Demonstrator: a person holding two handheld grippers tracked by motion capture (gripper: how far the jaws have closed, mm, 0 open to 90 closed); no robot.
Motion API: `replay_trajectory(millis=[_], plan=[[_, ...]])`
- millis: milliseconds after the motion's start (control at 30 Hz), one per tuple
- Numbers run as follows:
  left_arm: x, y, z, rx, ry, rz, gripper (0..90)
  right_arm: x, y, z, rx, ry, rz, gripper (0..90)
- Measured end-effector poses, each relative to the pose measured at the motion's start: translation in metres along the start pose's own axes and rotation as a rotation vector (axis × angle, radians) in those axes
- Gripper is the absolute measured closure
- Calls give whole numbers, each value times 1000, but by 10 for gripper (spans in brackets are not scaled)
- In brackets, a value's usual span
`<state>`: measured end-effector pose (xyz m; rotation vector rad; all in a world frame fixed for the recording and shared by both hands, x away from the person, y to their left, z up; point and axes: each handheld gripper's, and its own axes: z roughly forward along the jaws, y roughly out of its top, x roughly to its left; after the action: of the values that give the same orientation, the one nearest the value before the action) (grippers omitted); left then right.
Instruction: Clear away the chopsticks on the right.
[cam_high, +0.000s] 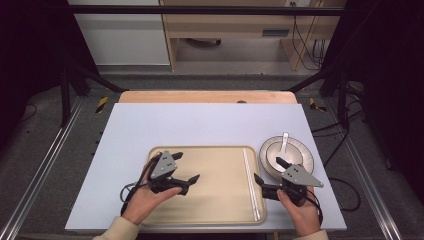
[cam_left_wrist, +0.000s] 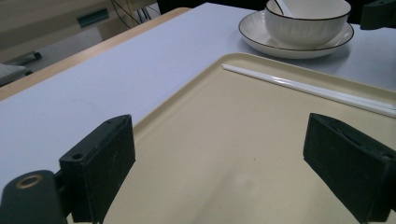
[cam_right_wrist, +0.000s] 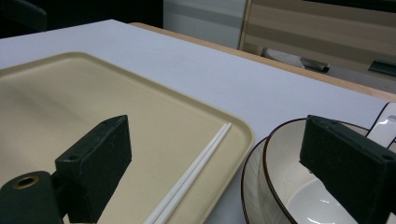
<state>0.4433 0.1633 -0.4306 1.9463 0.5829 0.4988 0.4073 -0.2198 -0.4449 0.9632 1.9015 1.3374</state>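
Both grippers, left (cam_high: 189, 179) and right (cam_high: 267, 177), spread wide, holding nothing. Risk: nudging thin white chopsticks (cam_high: 251, 182) off beige plastic tray (cam_high: 210, 200), or clipping white ceramic bowl (cam_high: 280, 155).

No legible text, label, brand, number or sign appears on any surface or object. The tray (cam_high: 210, 200), bowl (cam_high: 280, 155) and plate (cam_high: 306, 156) are unmarked.
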Motion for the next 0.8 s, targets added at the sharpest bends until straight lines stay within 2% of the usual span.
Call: replay_trajectory(millis=[133,433,600,800], plan=[[11,-10,-21,-30,23,-21,70,1,-1,0,0,2,-5,89],[39,-40,-68,-124,124,-62,49,7,-1,3,6,6,-16,87],[49,-56,-95,-174,178,-74,48,8,-2,3,9,-1,-6,84],[54,-72,-122,-209,242,-72,46,9,-2,2,13,-10,4,80]])
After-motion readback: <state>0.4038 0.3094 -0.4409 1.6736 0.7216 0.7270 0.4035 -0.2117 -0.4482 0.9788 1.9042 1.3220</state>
